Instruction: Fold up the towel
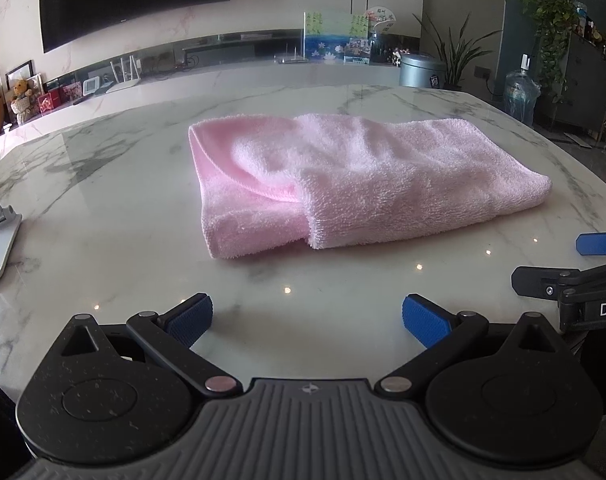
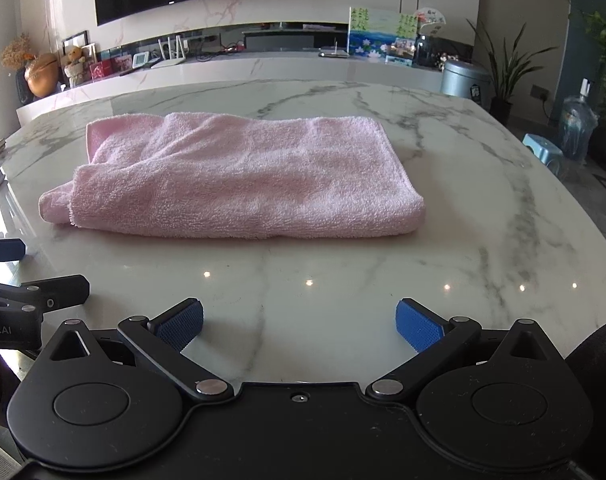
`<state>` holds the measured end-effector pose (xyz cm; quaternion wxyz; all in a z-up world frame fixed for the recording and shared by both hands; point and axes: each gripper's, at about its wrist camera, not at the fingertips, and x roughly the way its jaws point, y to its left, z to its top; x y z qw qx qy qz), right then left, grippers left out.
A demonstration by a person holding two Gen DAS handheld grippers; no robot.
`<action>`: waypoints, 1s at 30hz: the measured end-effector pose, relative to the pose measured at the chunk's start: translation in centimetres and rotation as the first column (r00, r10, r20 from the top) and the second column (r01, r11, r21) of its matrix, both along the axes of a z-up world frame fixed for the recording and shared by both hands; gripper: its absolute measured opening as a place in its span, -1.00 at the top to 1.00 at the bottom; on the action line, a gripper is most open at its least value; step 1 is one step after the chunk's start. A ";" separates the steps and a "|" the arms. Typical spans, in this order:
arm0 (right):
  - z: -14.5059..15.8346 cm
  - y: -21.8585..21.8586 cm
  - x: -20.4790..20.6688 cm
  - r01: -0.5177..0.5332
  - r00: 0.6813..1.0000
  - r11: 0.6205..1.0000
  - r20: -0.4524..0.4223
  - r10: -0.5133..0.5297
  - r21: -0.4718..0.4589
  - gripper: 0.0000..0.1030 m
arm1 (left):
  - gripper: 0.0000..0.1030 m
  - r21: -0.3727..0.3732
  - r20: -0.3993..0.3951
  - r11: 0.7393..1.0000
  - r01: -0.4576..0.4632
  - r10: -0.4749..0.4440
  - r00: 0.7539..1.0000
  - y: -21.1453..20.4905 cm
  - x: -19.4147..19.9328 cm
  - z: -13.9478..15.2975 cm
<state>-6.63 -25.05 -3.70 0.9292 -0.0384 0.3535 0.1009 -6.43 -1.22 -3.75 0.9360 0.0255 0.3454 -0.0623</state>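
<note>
Both my grippers, left gripper [image 1: 307, 320] and right gripper [image 2: 299, 323], stood wide and empty; the folded towel [image 1: 335, 176] lay ahead on the table [image 1: 103, 208], lengthwise across, seemingly nearer my left.

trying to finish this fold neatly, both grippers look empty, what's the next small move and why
Probably bring the left gripper forward to the loose near edge of the pink towel and pinch it there. The towel lies folded on the marble table, but the top layer sits skewed, leaving the under layer exposed on one side. Both the left gripper and the right gripper are open and short of the cloth.
</note>
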 end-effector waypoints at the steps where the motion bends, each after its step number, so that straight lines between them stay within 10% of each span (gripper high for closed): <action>1: 0.0 0.0 0.0 0.002 1.000 1.000 0.002 -0.002 0.001 -0.99 | -1.00 -0.001 0.005 1.000 -0.001 0.001 1.000 0.0 0.0 -0.1; 30: -0.9 1.3 -0.8 0.056 0.993 0.998 0.103 -0.058 0.018 -1.00 | -1.00 -0.009 0.074 0.996 -0.084 0.085 0.994 -0.9 -0.2 -0.5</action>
